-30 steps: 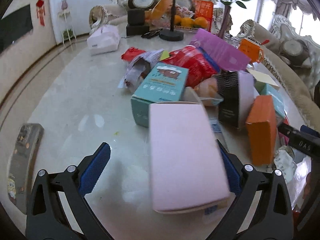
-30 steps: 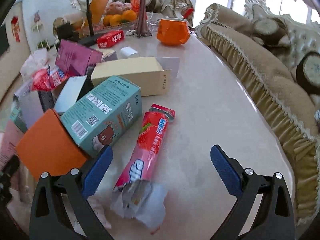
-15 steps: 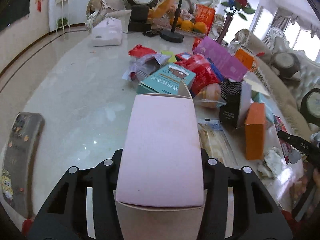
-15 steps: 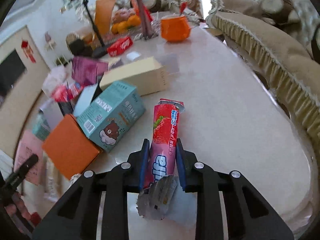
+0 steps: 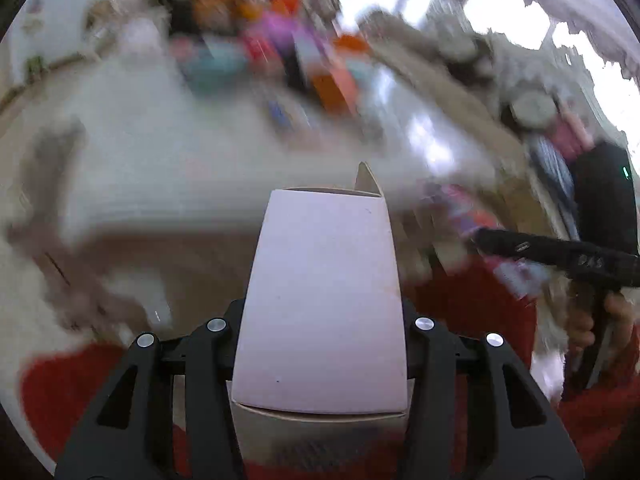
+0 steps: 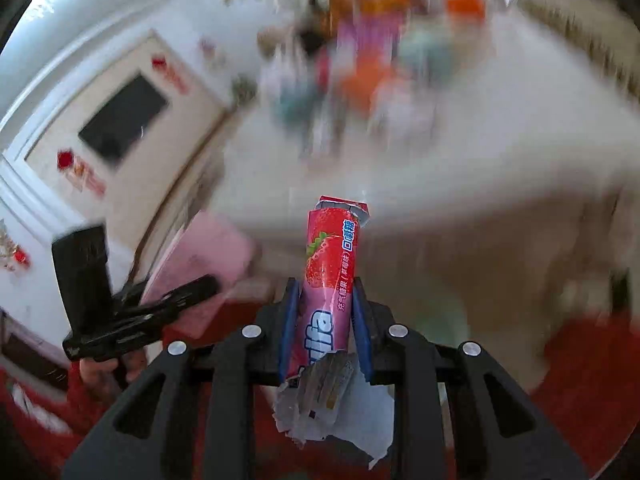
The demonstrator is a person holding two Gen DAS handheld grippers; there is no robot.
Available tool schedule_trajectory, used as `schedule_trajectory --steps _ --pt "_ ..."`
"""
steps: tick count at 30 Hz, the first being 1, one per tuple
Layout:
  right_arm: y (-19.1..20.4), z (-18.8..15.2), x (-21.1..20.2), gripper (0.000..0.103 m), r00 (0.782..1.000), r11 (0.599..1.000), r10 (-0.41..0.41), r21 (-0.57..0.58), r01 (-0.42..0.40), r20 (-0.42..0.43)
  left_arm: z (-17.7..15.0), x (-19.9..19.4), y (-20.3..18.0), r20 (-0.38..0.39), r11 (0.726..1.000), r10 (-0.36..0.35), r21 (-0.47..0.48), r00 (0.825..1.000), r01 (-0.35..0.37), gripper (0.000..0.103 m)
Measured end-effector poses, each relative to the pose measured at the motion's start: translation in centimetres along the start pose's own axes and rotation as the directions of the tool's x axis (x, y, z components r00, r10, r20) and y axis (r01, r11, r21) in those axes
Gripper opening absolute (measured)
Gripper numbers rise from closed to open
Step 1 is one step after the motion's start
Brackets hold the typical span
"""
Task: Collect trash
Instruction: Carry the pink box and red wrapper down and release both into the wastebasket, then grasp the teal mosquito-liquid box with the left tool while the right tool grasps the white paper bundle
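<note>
Box [image 5: 322, 304]: pale pink carton, clamped across its width by the left gripper [image 5: 322, 336]; long face up, open end with a raised flap pointing away from the camera. Held near its rear, likely so the bulk rides forward and clear of the fingers.
Wrapper [image 6: 326, 280]: pink strawberry candy tube, pinched at mid-length between the blue pads [image 6: 289, 324] of the right gripper [image 6: 325, 328]; torn foil hangs loose behind the jaws, printed end juts forward. A mid-length pinch suits a thin, crushable tube.
Left gripper: clenched on the box, jaws pressed flat to its two sides.
Right gripper: closed tight on the wrapper, jaws nearly meeting.
Table [image 5: 168, 168]: pale, glossy top, smeared by motion blur; seen beyond both held items, neither of which touches it.
Clutter [image 6: 360, 68]: blurred heap of orange, teal and purple packaging at the table's far part; single pieces cannot be told apart.
Red area [image 6: 580, 364]: red surface below both grippers; what it is cannot be told.
Stage, judged: both pieces lifted and in carry toward a bin not in view.
Risk, judged: loose foil tail may tear or snag; light box may twist in the jaws.
</note>
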State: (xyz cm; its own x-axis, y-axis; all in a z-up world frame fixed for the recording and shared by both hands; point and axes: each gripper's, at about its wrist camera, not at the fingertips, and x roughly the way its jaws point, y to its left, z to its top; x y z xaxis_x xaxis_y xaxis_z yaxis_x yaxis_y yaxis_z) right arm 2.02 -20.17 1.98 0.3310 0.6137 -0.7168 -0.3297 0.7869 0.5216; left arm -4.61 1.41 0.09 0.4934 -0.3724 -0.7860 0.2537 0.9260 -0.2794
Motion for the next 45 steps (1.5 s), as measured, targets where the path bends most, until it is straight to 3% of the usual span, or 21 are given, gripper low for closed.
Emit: schedule_trajectory --steps 3,5,9,10,11,12,14,16,19,23,25,28,31,32,34,38,42,45 --pt "-2.8 -3.8 7.2 0.025 0.977 0.993 -0.097 0.046 0.107 -0.188 -3.2 6.2 -0.4 -0.142 0.998 0.055 0.030 0.988 -0.051 0.047" --pt "-4.4 -4.6 10.5 0.025 0.957 0.985 -0.154 0.041 0.169 -0.246 -4.6 10.7 0.1 -0.227 0.996 0.090 0.049 0.970 -0.081 0.048" --pt "-6.8 -4.4 15.4 0.026 0.941 0.980 -0.173 0.041 0.193 -0.292 -5.8 15.7 1.0 -0.317 0.991 0.133 0.074 0.939 -0.115 0.052" --pt "-6.6 -4.4 15.7 0.028 0.939 0.979 -0.188 0.021 0.202 -0.289 -5.9 16.4 1.2 -0.324 0.991 0.135 0.062 0.937 -0.121 0.062" --pt "-6.6 -4.4 16.2 0.054 0.935 0.976 -0.209 0.001 0.219 -0.286 -5.9 17.0 1.6 -0.321 0.989 0.145 0.040 0.936 -0.140 0.075" --pt "-6.7 -4.5 16.7 0.081 0.927 0.968 -0.246 -0.019 0.251 -0.282 -5.9 17.4 2.0 -0.307 0.988 0.151 0.024 0.940 -0.151 0.077" --pt "-6.9 -4.8 16.7 0.083 0.927 0.959 -0.276 -0.005 0.284 -0.255 -6.2 18.0 2.3 -0.306 0.982 0.186 0.025 0.934 -0.188 0.091" --pt "-7.1 -5.5 15.8 0.083 0.922 0.953 -0.293 0.004 0.304 -0.255 -6.8 17.9 2.5 -0.318 0.983 0.181 0.021 0.931 -0.184 0.092" --pt "-7.0 -5.7 13.2 0.083 0.919 0.942 -0.331 -0.009 0.337 -0.214 -7.0 16.6 2.9 -0.289 0.984 0.168 -0.005 0.942 -0.177 0.092" --pt "-5.8 -5.3 8.5 0.083 0.934 0.939 -0.343 -0.036 0.341 -0.101 -5.7 11.9 3.6 -0.227 0.965 0.256 0.013 0.940 -0.260 0.092" --pt "-3.9 -4.1 4.5 0.083 0.949 0.949 -0.312 -0.038 0.314 0.036 -4.5 8.2 3.4 -0.133 0.957 0.291 0.031 0.948 -0.289 0.092" --pt "-2.2 -1.2 0.2 0.083 0.929 0.949 -0.288 -0.064 0.310 0.232 -1.1 2.1 4.3 0.037 0.965 0.261 -0.012 0.965 -0.261 0.092" --pt "-0.6 2.8 -1.3 0.083 0.893 0.935 -0.253 -0.141 0.324 0.372 4.0 -0.9 5.7 0.169 0.950 0.312 -0.050 0.935 -0.308 0.092" --pt "-0.2 4.2 -0.8 0.083 0.876 0.917 -0.276 -0.165 0.364 0.396 6.3 -1.2 6.1 0.228 0.944 0.327 -0.045 0.917 -0.326 0.092" --pt "0.4 7.1 1.1 0.083 0.845 0.874 -0.335 -0.198 0.444 0.417 10.4 -0.7 7.1 0.290 0.949 0.310 -0.045 0.905 -0.311 0.092" --pt "-0.2 11.1 4.2 0.083 0.827 0.835 -0.387 -0.226 0.502 0.407 17.1 2.4 8.5 0.306 0.952 0.303 -0.064 0.903 -0.298 0.092" --pt "-1.2 13.1 5.3 0.083 0.843 0.843 -0.382 -0.231 0.486 0.380 21.4 6.5 9.9 0.246 0.933 0.355 -0.029 0.902 -0.359 0.092" --pt "-2.2 14.0 6.2 0.083 0.858 0.853 -0.383 -0.224 0.471 0.343 23.4 9.3 10.9 0.176 0.935 0.347 0.009 0.921 -0.354 0.092"
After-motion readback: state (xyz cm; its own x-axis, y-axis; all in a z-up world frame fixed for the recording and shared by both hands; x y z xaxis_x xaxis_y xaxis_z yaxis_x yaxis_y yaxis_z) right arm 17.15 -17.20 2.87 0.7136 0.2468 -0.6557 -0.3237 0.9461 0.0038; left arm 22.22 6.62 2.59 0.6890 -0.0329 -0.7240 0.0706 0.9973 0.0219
